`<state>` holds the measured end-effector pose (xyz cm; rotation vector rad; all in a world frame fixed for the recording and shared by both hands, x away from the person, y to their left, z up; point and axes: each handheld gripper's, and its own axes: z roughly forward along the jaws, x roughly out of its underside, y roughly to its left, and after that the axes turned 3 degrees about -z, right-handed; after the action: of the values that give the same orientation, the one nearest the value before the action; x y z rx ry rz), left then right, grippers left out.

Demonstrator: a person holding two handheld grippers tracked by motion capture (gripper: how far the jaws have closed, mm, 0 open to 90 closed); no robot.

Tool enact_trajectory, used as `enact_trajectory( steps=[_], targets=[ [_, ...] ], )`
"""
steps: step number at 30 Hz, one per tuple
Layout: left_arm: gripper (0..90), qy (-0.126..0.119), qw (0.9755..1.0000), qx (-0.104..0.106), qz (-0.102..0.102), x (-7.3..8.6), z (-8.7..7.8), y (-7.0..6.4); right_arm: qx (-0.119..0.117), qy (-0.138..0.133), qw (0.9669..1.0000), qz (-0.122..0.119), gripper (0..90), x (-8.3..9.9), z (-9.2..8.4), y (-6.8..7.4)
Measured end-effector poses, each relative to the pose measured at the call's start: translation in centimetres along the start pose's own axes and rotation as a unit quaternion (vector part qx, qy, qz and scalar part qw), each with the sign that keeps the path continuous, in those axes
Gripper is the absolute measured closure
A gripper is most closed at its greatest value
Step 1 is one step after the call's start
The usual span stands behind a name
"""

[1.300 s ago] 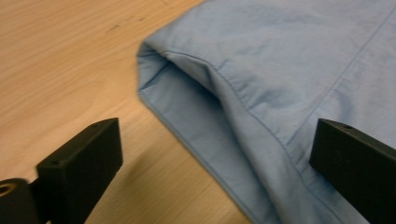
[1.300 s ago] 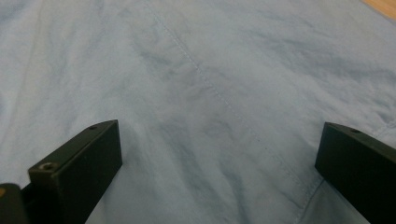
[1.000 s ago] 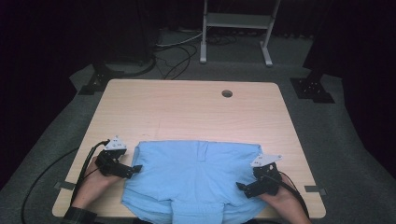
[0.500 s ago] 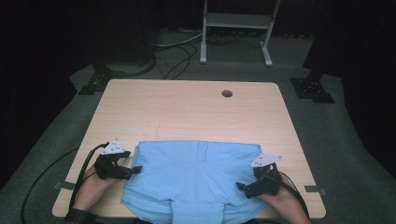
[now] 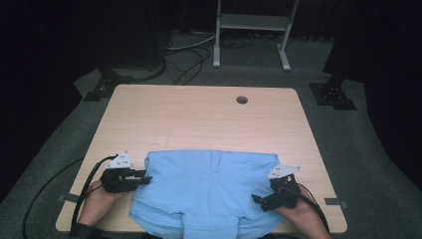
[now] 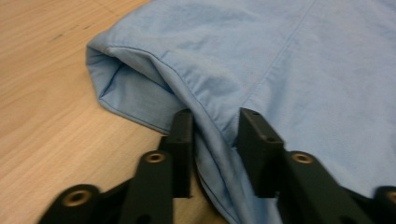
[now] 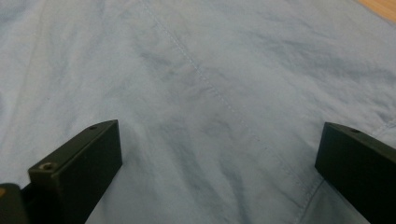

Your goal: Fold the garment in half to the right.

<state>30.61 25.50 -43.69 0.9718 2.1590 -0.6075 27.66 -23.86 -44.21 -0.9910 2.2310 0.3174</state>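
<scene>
Left gripper (image 6: 212, 140), jaws just closing, pinches the blue shirt's (image 5: 209, 189) lower-left edge to lift it; right gripper (image 7: 219, 154) (jaws spread) waits above the cloth.

shirt (image 5: 209, 191) lies on table (image 5: 199, 119), at its near edge.

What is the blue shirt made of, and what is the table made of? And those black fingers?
The blue shirt looks like thin woven cloth, maybe cotton: matte, with soft wrinkles and stitched seams. The table has a pale wood-grain top, smooth and even, so it may be laminate and not solid wood. The left gripper's black fingers look like hard matte plastic or painted metal, with sharp edges and screw holes.
</scene>
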Motion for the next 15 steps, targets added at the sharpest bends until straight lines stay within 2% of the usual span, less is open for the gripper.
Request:
enact_trajectory(
  steps=[2, 4, 7, 15],
  targets=[
    [80.3, -0.002, 1.0000, 0.006, 0.007, 0.00, 0.03, -0.03, 0.000, 0.000, 1.0000, 0.000, 0.0, 0.00, 0.00, 0.00],
    [84.7, -0.001, 0.9999, 0.007, 0.008, -0.04, 0.06, -0.10, 0.000, 0.000, 1.0000, -0.001, 0.0, 0.02, 0.00, -0.01],
    [85.6, 0.000, 0.9999, 0.015, -0.004, -0.05, 0.06, 0.14, 0.000, -0.002, 1.0000, -0.001, 0.0, 0.04, 0.00, -0.01],
    [85.9, 0.002, 0.9997, 0.019, -0.016, -0.08, 0.05, 0.29, -0.003, -0.011, 0.9999, -0.006, 0.0, 0.26, -0.02, -0.09]
  ],
)
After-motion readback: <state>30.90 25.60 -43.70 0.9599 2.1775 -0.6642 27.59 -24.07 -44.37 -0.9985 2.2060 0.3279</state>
